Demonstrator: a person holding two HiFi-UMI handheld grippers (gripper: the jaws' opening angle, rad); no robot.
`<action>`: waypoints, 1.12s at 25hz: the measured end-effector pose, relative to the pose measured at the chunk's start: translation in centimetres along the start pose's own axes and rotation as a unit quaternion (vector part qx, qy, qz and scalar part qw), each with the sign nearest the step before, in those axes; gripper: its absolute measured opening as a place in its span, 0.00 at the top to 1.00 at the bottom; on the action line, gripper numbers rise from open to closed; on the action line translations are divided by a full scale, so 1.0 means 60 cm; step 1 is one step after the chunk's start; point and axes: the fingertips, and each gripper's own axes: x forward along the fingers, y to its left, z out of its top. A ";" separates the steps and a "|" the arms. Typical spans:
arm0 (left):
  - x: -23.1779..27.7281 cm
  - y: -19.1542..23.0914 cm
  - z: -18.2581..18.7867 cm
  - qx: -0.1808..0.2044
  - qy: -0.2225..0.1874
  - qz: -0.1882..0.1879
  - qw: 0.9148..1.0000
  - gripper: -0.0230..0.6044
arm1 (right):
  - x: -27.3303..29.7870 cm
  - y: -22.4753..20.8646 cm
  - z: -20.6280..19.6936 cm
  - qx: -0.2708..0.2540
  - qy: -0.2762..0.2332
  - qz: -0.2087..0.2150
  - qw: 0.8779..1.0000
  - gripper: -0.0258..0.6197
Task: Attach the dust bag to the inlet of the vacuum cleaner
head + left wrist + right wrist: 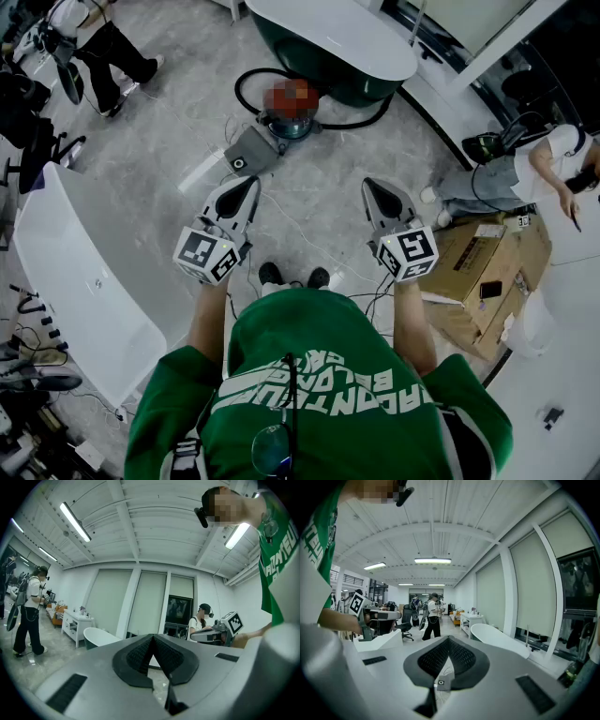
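The left gripper [251, 184] and the right gripper [373, 186] are both clenched tip to tip on nothing, on the person's side of the round canister vacuum cleaner with a black hose [298, 127] and well apart from it. The flat grey dust bag with a round-holed collar [253, 148] lies on the floor just beside the vacuum cleaner, at its near left. The bag body is probably light and limp and the collar stiff, so take hold at the collar's edge, clear of the hole.
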 end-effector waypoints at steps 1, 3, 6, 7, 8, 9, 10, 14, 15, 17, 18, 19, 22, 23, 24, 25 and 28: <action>-0.004 0.012 0.002 0.001 0.001 -0.003 1.000 0.96 | 0.010 0.007 0.002 0.001 0.001 -0.003 1.000 0.95; -0.011 0.036 0.004 0.002 0.002 -0.010 1.000 0.96 | 0.031 0.020 0.006 0.004 0.002 -0.007 1.000 0.95; -0.018 0.074 0.003 0.001 0.005 -0.018 1.000 0.96 | 0.064 0.036 0.008 0.006 0.005 -0.013 1.000 0.95; -0.020 0.087 0.002 0.000 0.006 -0.022 1.000 0.96 | 0.075 0.040 0.008 0.006 0.007 -0.016 1.000 0.95; -0.021 0.101 0.000 -0.002 0.008 -0.025 1.000 0.96 | 0.087 0.044 0.008 0.006 0.009 -0.018 1.000 0.95; -0.022 0.115 -0.003 -0.005 0.009 -0.030 1.000 0.96 | 0.101 0.047 0.008 0.006 0.011 -0.022 1.000 0.95; -0.021 0.132 -0.006 -0.008 0.009 -0.034 0.999 0.96 | 0.115 0.049 0.008 0.006 0.013 -0.025 1.000 0.95; -0.004 0.211 -0.021 -0.011 0.017 -0.046 0.999 0.96 | 0.185 0.047 0.012 0.020 0.017 -0.036 0.999 0.95; 0.001 0.228 -0.025 -0.012 0.018 -0.048 0.999 0.96 | 0.200 0.045 0.012 0.022 0.019 -0.037 0.999 0.95; 0.013 0.252 -0.032 -0.010 0.019 -0.047 0.999 0.96 | 0.221 0.040 0.007 0.020 0.024 -0.038 0.999 0.95; 0.017 0.260 -0.036 -0.009 0.018 -0.045 0.999 0.96 | 0.229 0.036 0.003 0.019 0.025 -0.036 0.999 0.95; 0.022 0.266 -0.040 -0.007 0.018 -0.044 0.999 0.96 | 0.237 0.031 -0.001 0.019 0.026 -0.034 0.999 0.95; 0.046 0.297 -0.056 0.001 0.023 -0.047 0.999 0.96 | 0.276 0.010 -0.016 0.020 0.025 -0.032 0.999 0.95; 0.057 0.314 -0.060 0.005 0.025 -0.051 0.998 0.96 | 0.298 0.002 -0.020 0.018 0.023 -0.032 0.999 0.95; 0.069 0.332 -0.064 0.009 0.027 -0.056 0.998 0.96 | 0.322 -0.005 -0.023 0.016 0.022 -0.032 0.999 0.95; 0.080 0.352 -0.066 0.012 0.030 -0.060 0.998 0.96 | 0.349 -0.012 -0.026 0.014 0.021 -0.032 0.999 0.95; 0.119 0.413 -0.072 0.014 0.039 -0.072 0.997 0.96 | 0.431 -0.034 -0.033 0.014 0.021 -0.028 0.999 0.95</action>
